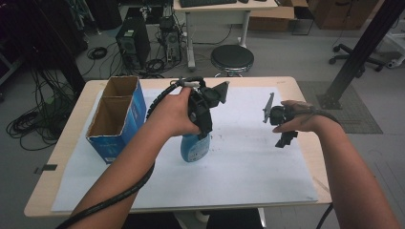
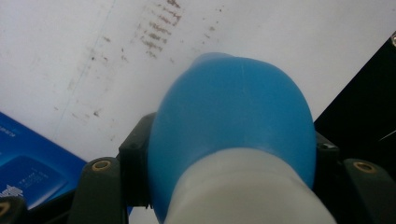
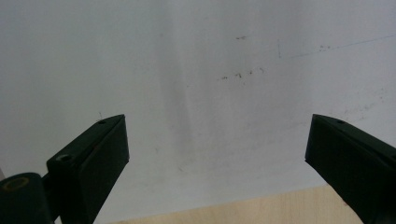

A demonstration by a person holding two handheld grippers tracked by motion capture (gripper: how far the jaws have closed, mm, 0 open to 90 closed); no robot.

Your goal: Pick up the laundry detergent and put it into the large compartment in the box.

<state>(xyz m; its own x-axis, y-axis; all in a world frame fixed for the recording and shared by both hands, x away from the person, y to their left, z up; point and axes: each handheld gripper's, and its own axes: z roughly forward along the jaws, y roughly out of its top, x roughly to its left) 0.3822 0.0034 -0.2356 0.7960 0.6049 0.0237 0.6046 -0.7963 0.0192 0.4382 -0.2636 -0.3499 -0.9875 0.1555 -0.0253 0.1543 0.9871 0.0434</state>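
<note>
A blue cardboard box (image 1: pixel 117 119), open-topped, stands just left of the left gripper (image 1: pixel 203 126) on the white paper sheet (image 1: pixel 248 162). The blue bottle (image 2: pixel 233 121) sits clamped between that gripper's fingers, its lower end hidden. The right gripper (image 3: pixel 217 149) hangs with fingers spread wide, nothing between them, well apart from the bottle.

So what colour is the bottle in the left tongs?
Blue bottle with a white section, clearest in the left gripper view.

A wooden table (image 1: pixel 296 86) is covered by a large white paper sheet (image 1: pixel 248 167), marked with faint smudges. An open blue cardboard box (image 1: pixel 117 119) is seen standing on the sheet at nine o'clock.
</note>
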